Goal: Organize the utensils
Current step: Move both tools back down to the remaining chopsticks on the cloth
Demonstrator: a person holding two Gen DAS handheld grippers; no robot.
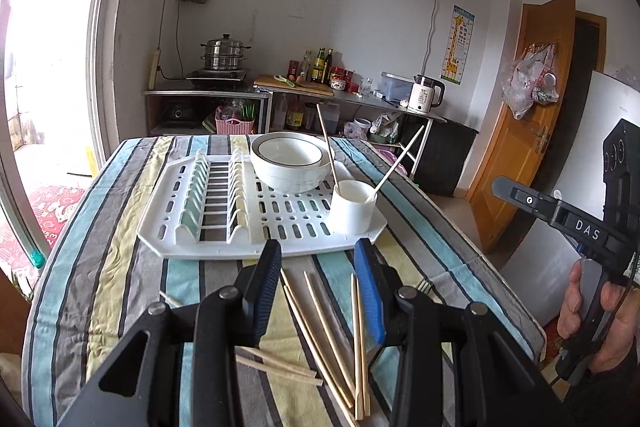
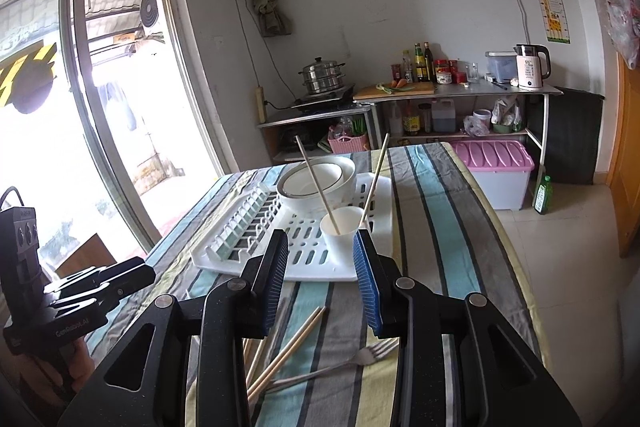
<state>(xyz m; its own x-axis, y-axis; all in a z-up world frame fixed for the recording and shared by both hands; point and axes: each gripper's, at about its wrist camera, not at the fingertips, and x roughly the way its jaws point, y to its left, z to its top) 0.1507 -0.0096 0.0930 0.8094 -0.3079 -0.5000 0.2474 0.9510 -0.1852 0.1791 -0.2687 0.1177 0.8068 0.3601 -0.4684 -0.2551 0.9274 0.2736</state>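
What my two wrist views keep from me

The loose chopsticks run under my left gripper, so their near ends are covered, and some leave the bottom edge. In the right view the fork shows only tines and part of its handle; the rest slips behind my right gripper. The cup hides the lower ends of the two chopsticks standing in it. The bowls cover part of the drying tray. Labels on the bottles at the far counter are too small to read. My own hand is cut off at the frame edge.
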